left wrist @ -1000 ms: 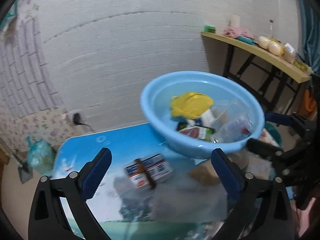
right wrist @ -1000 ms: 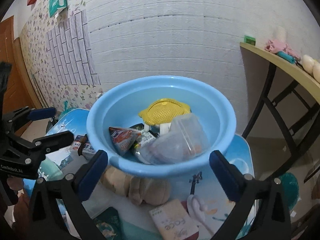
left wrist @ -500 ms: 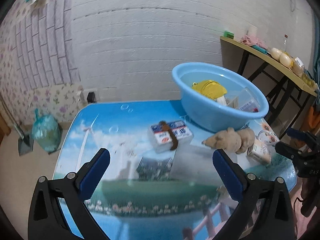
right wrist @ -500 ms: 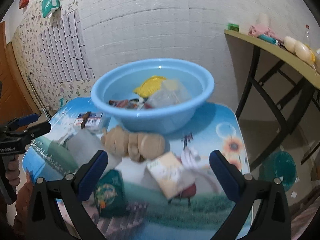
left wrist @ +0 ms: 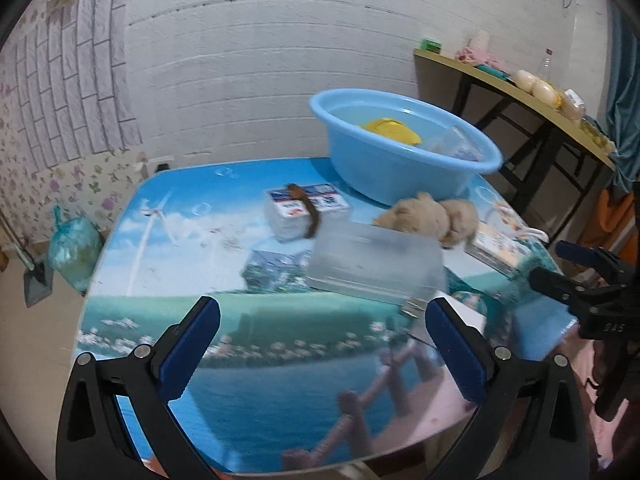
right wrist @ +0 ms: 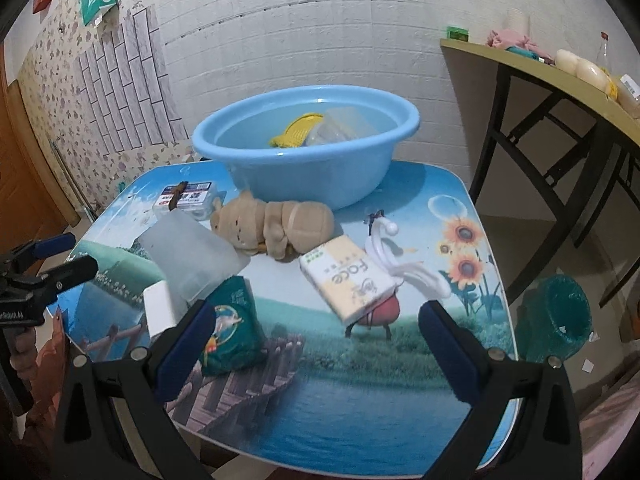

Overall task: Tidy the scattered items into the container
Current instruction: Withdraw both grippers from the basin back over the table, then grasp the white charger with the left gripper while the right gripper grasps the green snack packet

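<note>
2 empty claws, left (left wrist: pixel 320 344) and right (right wrist: pixel 316 344), hang spread wide over the desk (right wrist: pixel 400 380); the plush toy (right wrist: pixel 276 222) lies lengthwise, head left, touching the blue basin (right wrist: pixel 308 160).

Both wrist views toward basin (left wrist: pixel 404 164)

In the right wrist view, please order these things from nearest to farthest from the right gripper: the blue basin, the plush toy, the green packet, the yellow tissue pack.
1. Green packet, beside the right gripper's left finger.
2. Yellow tissue pack, mid-table, just ahead.
3. Plush toy, lying behind both packs.
4. Blue basin, at the table's far edge by the wall.
</note>
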A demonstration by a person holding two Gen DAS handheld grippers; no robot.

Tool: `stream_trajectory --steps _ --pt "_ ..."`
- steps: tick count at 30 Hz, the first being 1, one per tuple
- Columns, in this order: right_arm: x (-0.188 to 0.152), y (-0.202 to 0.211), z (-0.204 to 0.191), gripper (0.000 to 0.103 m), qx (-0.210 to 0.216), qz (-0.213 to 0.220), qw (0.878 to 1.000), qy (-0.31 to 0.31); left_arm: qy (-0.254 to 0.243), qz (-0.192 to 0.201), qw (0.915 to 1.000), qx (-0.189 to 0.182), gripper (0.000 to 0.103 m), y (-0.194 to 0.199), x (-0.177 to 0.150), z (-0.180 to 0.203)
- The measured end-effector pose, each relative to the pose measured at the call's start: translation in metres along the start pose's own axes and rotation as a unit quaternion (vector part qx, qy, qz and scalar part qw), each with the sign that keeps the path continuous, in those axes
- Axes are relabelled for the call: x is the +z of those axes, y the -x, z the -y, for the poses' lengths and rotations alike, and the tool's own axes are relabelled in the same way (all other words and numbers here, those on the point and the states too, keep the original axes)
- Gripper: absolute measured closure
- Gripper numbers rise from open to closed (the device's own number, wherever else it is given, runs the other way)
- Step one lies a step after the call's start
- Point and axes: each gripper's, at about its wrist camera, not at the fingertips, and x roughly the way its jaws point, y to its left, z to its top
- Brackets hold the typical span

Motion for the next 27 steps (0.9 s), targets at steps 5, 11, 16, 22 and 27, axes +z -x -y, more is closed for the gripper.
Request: stream_trajectory --steps 5,11,16,22,27 --pt "-0.006 -0.001 -0.004 0.0 -0.002 -0.006 1.0 0.006 -0.015 -0.007 0.999 -0.041 0.0 -0.004 -0.004 0.028" --pt "-0.012 -0.003 -0.005 0.0 0.004 -0.013 1.0 0.011 -0.062 -0.015 0.9963 -0.057 0.0 -0.016 -0.014 0.054" --pt "-0.015 -0.008 -0.006 0.0 0.012 -0.019 1.0 0.014 -0.086 -0.02 0.9937 -0.07 0.0 -0.025 -0.016 0.06" --pt "-0.017 -0.013 -0.011 0.0 0.024 -0.027 0.999 0.024 -0.12 -0.031 0.9886 -0.085 0.007 -0.037 -0.016 0.067" --pt "-0.017 -0.017 -0.012 0.003 0.03 -0.034 0.999 0.025 -0.118 -0.051 0.9843 -0.121 0.054 -0.044 -0.016 0.064"
